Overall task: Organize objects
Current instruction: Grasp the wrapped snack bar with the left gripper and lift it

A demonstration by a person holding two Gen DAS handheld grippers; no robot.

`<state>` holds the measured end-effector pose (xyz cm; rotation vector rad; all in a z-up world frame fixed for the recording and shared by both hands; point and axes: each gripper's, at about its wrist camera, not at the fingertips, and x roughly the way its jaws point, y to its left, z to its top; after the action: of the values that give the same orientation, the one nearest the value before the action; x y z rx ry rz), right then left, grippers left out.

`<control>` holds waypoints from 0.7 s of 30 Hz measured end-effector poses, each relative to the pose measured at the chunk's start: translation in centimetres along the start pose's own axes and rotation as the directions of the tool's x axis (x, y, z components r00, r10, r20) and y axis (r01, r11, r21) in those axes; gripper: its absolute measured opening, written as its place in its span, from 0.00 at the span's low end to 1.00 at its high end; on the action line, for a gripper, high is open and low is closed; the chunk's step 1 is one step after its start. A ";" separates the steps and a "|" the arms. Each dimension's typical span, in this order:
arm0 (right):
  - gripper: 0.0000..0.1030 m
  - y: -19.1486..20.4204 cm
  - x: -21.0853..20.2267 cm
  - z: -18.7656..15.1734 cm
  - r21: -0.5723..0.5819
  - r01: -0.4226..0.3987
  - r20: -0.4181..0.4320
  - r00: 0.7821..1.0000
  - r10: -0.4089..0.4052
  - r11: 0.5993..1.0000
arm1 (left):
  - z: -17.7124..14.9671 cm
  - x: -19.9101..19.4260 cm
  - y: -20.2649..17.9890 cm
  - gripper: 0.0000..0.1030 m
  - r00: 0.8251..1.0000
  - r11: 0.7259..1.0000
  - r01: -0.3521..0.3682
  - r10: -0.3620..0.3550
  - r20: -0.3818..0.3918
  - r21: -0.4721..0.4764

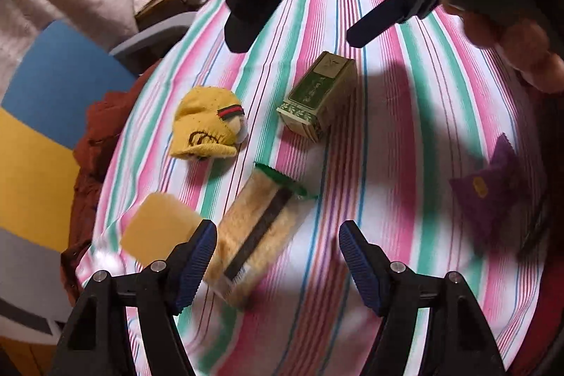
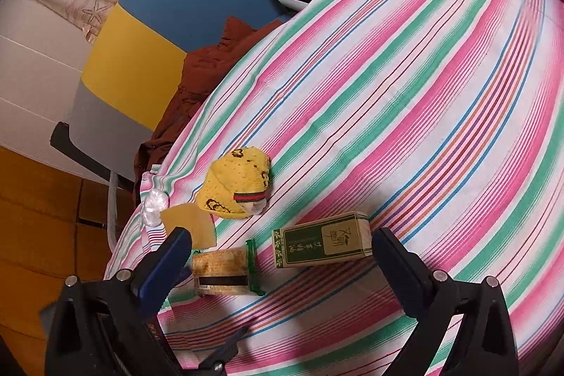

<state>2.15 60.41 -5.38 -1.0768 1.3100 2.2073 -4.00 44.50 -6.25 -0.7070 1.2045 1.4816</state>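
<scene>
- While both grippers hover over the striped cloth [image 1: 405, 136], neither holds anything: left gripper [image 1: 278, 256] jaws spread wide, right gripper [image 2: 282, 256] likewise.
- Wafer pack [image 1: 257, 228] lies just beyond the left jaw of the left gripper, long axis running near-left to far-right (diagonal to the jaws).
- Green box [image 1: 319, 94] sits farther off, centre.
- Left gripper looks nearer the pack; it likely needs a turn to span the short side.

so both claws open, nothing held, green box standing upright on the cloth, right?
Not quite: the green box lies on its side on the cloth, as the right wrist view shows. Both claws, left and right, are open and hold nothing.
</scene>
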 end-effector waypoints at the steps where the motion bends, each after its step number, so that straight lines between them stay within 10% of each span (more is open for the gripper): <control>1: 1.00 0.0 0.0 0.0 0.003 -0.003 -0.001 1.000 0.003 1.000 | 0.1 0.5 0.4 0.71 1.000 1.000 0.014 -0.014 -0.008 0.010; 6: 1.00 -0.3 0.0 0.1 0.021 -0.017 -0.002 1.000 0.017 1.000 | 0.5 3.7 0.8 0.63 0.997 0.997 0.066 -0.064 -0.051 0.044; 10: 1.00 -0.7 -0.2 0.3 0.039 -0.010 0.008 1.000 0.009 0.999 | 1.0 4.7 2.2 0.59 0.989 0.985 0.137 -0.142 -0.042 -0.101; 21: 1.00 -0.1 1.1 0.3 -0.050 0.178 -0.002 0.984 -0.179 0.983 | -1.6 2.5 -0.4 0.50 0.997 0.957 0.072 -0.079 -0.012 -0.280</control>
<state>1.40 60.61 -6.21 -1.1717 1.1189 2.1152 -4.58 43.84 -9.11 -0.9518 0.9819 1.6001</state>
